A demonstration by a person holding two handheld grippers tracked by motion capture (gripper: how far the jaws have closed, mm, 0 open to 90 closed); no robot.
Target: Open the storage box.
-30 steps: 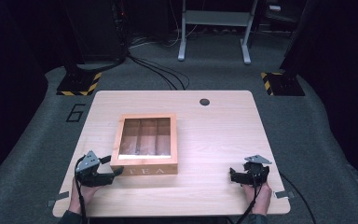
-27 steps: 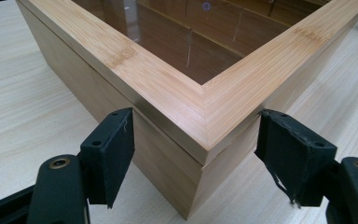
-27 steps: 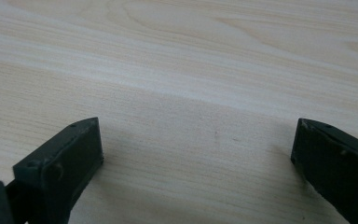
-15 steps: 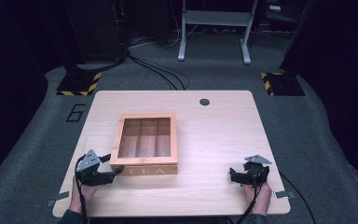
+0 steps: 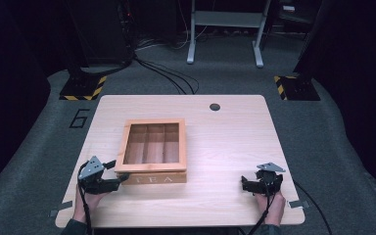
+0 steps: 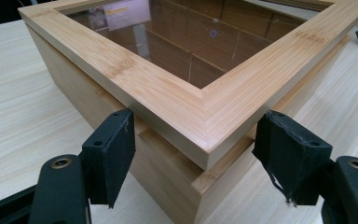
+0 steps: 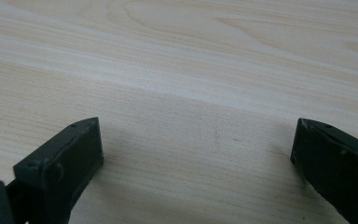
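A wooden tea box (image 5: 152,178) with a glass-paned lid sits left of the table's middle, its lid down and "TEA" on its front. My left gripper (image 5: 119,179) sits at the box's near left corner. In the left gripper view that corner of the box (image 6: 177,100) is wedged between the jaws of the left gripper (image 6: 193,144), and both pads (image 6: 114,144) look pressed against the box's two sides just under the lid's rim. My right gripper (image 5: 246,184) rests on the table near the front right, jaws wide. Bare wood lies between the jaws of the right gripper (image 7: 196,140).
The light wooden table (image 5: 225,147) has a dark round grommet (image 5: 215,106) near its far edge. Hands reach in from the near edge behind each gripper. Grey carpet, cables and a stand's legs (image 5: 225,49) lie beyond the table.
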